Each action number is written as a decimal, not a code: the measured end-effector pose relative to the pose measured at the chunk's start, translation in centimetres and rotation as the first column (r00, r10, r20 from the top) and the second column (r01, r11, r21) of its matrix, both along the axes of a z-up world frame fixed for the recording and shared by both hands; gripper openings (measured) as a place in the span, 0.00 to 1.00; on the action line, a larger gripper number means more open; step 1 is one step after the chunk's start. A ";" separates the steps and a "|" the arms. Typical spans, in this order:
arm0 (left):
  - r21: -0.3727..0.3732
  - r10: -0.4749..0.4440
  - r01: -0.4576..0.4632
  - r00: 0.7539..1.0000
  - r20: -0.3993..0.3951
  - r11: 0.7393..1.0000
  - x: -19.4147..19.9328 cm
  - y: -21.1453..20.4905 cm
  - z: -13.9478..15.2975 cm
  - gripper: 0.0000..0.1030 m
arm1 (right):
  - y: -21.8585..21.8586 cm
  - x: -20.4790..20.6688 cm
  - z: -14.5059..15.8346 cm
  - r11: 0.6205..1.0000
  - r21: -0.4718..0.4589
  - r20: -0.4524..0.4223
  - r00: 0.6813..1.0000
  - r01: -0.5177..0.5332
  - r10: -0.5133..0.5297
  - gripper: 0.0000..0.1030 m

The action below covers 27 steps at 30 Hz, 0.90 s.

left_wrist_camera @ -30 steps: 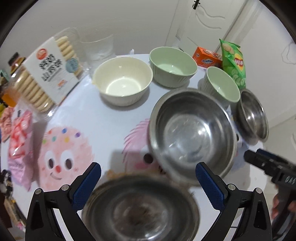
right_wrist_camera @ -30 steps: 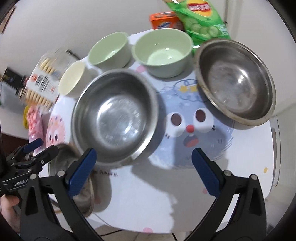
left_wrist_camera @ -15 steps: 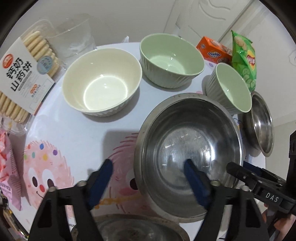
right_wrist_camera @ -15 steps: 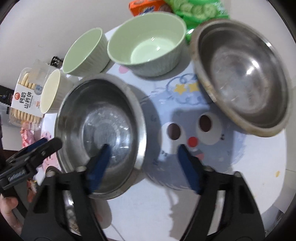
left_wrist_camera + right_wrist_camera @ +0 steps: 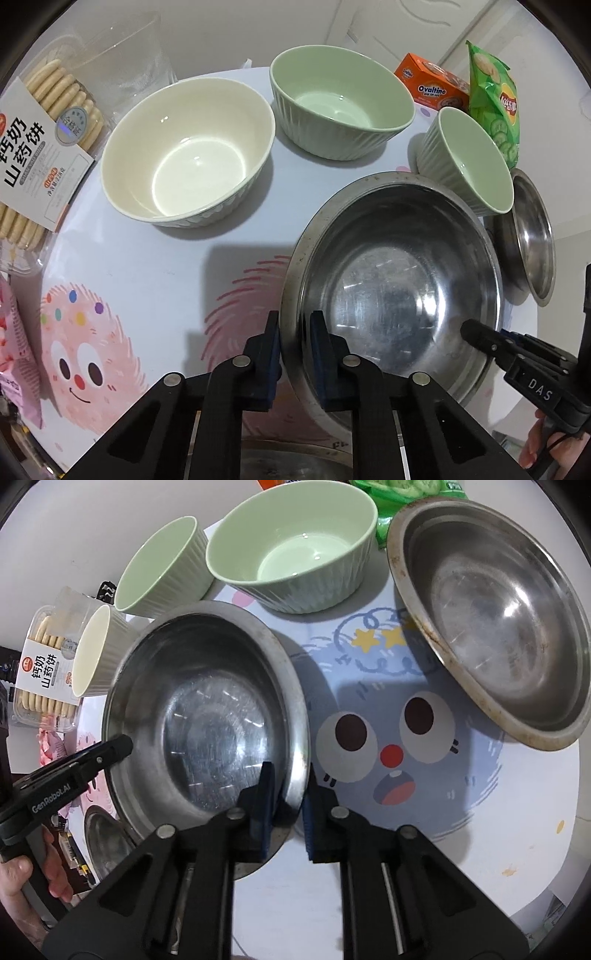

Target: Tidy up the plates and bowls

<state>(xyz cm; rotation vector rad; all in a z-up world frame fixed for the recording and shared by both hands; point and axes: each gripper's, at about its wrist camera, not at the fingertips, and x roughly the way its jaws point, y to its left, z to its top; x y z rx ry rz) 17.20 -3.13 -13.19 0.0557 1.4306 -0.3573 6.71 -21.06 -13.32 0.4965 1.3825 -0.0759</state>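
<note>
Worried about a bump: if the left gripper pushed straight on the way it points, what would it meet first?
Probably the table: the left gripper already pinches the steel bowl rim, pointing steeply down.

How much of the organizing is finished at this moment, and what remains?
Done: nothing looks stacked yet. In hand: both grippers have just closed on opposite sides of the rim of the steel bowl, the left gripper and the right gripper. Left: the cream bowl, large green bowl, small green bowl and shallow steel dish stand apart.
</note>
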 end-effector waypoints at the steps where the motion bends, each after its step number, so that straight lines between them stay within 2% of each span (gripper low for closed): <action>1: -0.002 0.001 -0.001 1.000 -0.001 1.000 0.0 0.1 0.0 0.13 | -0.1 -0.1 0.1 1.000 0.000 0.002 1.000 0.001 -0.001 0.15; 9: -0.024 0.012 -0.012 1.000 0.012 1.000 -0.5 0.9 0.9 0.13 | -0.1 -0.2 1.1 1.000 -0.014 0.015 1.000 0.011 -0.011 0.15; 27: -0.042 0.088 -0.085 0.993 0.081 0.995 -5.2 3.5 7.1 0.13 | 1.2 -2.3 6.6 0.997 -0.027 0.097 0.993 -0.068 0.070 0.15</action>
